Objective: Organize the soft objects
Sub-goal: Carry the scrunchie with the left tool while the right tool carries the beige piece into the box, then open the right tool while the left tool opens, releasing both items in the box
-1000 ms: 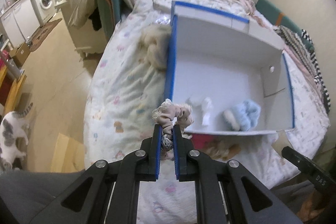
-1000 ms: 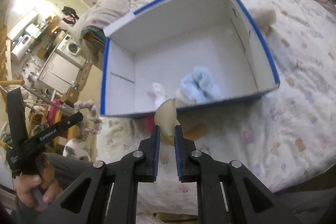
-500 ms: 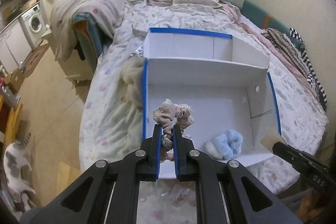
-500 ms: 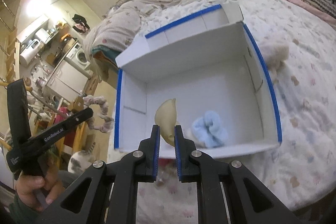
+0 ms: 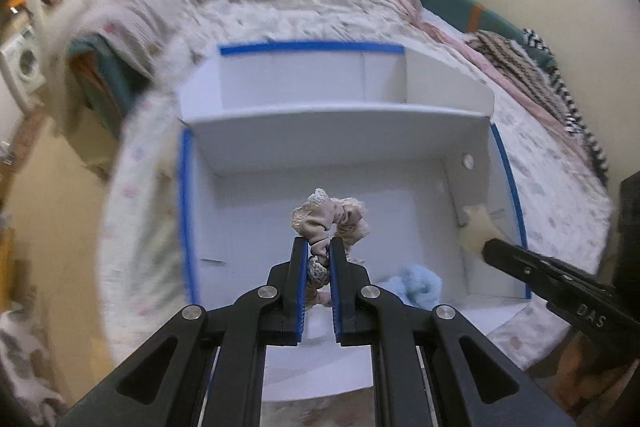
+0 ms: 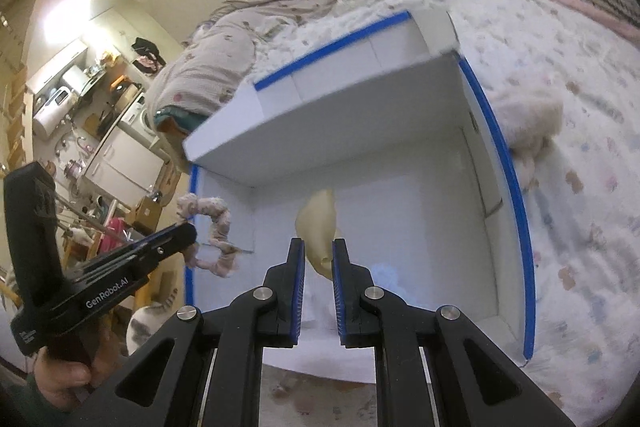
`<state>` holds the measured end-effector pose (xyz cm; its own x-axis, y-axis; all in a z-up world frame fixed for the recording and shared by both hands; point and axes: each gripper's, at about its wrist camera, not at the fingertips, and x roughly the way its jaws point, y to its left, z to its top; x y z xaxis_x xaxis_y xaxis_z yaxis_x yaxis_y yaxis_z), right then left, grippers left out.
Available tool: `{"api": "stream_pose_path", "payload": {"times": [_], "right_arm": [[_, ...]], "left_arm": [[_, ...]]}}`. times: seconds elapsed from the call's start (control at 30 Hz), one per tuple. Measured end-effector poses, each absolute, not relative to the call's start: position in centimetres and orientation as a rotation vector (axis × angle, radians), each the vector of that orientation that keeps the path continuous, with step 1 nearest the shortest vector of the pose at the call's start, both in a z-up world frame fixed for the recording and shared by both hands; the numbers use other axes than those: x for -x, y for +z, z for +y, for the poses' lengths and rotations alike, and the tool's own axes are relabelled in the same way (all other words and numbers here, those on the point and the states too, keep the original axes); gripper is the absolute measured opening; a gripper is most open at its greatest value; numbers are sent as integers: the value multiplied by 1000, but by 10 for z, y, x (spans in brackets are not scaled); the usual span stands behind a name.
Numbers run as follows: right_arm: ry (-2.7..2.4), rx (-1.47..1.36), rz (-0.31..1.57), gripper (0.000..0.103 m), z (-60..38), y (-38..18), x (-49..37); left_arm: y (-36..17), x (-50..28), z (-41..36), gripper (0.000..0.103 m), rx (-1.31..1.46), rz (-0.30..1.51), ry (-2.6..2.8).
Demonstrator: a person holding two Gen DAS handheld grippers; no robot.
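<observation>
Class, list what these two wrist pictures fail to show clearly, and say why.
- Blue scrunchie: left view, partly behind the left hand-held gripper; right view, a blurred patch.
- Cream piece in the right hand-held gripper: kind unclear.
- Bedding: left view, motion-blurred.

Left gripper (image 5: 318, 247) clamped, pointing steeply down; right gripper (image 6: 318, 247) likewise clamped, angled down alongside.
</observation>
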<state>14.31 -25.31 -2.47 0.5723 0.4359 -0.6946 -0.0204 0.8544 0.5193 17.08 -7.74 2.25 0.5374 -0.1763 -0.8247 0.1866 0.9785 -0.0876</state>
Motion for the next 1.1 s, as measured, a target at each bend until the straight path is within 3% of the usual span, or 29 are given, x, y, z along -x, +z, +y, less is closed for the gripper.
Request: {"api": "stream_pose_path", "payload": {"times": [0.3, 0.9, 1.1], "right_arm": [[275, -526, 1061, 15, -250, -73, -156], [291, -483, 1117, 15, -230, -87, -167], [302, -486, 1115, 16, -231, -86, -166]], "left_arm": [[-45, -202, -71, 9, 92, 1132, -237], [-69, -195, -86, 10, -6, 1201, -197], [-67, -194, -91, 14, -41, 1186, -189]]}}
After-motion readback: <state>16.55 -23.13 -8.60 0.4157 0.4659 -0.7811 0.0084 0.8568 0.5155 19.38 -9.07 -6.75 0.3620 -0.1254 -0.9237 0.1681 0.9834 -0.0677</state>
